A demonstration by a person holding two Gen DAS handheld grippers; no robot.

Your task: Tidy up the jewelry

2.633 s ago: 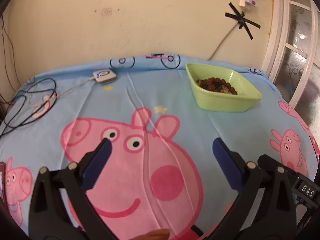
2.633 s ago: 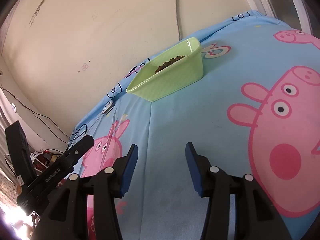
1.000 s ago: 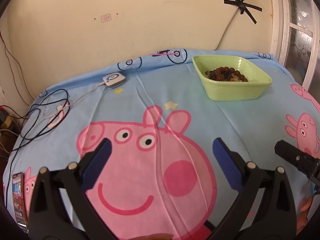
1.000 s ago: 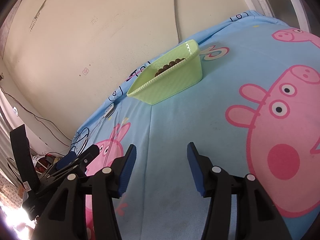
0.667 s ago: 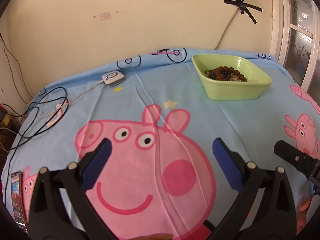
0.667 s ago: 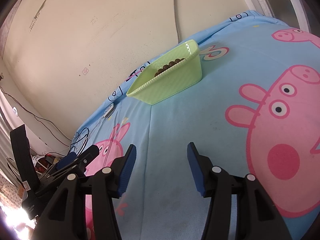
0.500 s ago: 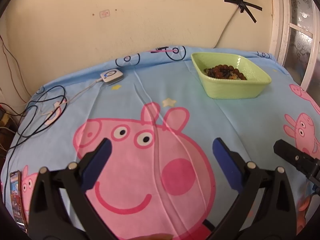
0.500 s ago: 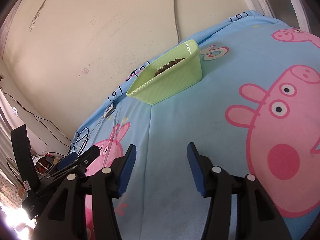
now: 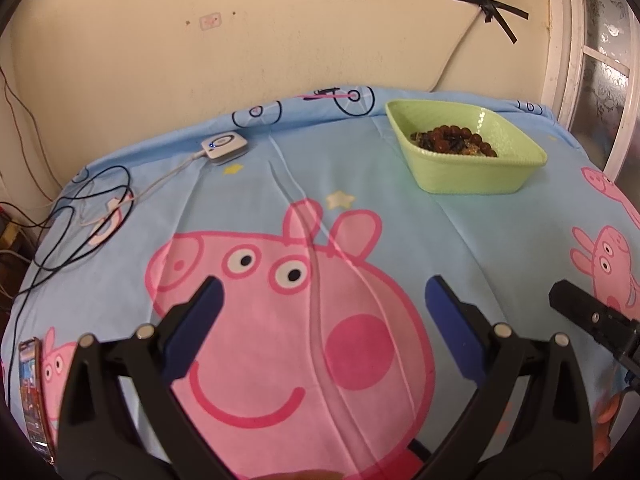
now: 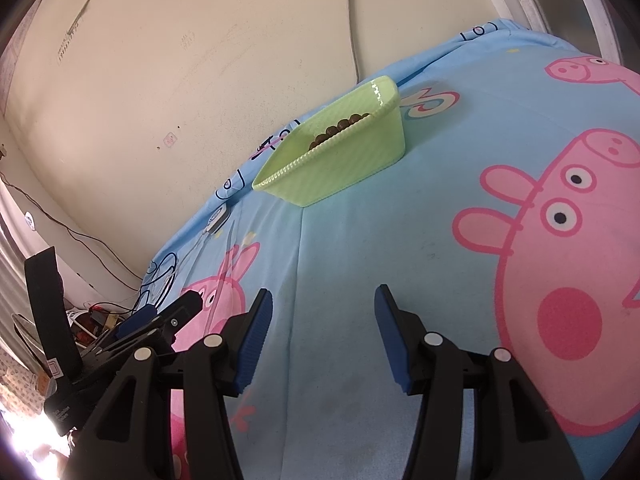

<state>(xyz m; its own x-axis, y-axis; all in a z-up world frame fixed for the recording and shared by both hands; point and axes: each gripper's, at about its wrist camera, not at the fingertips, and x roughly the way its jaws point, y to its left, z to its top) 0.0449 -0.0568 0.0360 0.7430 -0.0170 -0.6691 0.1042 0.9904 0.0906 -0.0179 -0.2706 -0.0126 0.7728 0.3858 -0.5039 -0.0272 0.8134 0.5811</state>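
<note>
A light green tray (image 9: 496, 178) (image 10: 348, 172) sits far back on the blue cartoon-pig bedsheet (image 9: 360, 216). Dark brown bead jewelry (image 9: 452, 138) (image 10: 340, 126) lies inside it. My left gripper (image 9: 322, 308) hovers over the big pink pig face, open wide, nothing between its blue pads. My right gripper (image 10: 323, 330) hovers over bare blue sheet well short of the tray, open, with nothing between its fingers. In the left wrist view one black finger of the right gripper (image 9: 588, 316) pokes in at the right edge. The right wrist view catches the left gripper (image 10: 160, 320) at its lower left.
A white charger puck (image 9: 224, 145) with its cable and black wires (image 9: 80, 216) lie at the back left of the sheet. A phone (image 9: 34, 392) lies at the left edge. A cream wall with taped cables stands behind; a window frame (image 9: 576, 40) is at the right.
Since 2.6 s ago the left gripper has pulled back, so tray and sheet look smaller. Over the last second nothing has visibly moved.
</note>
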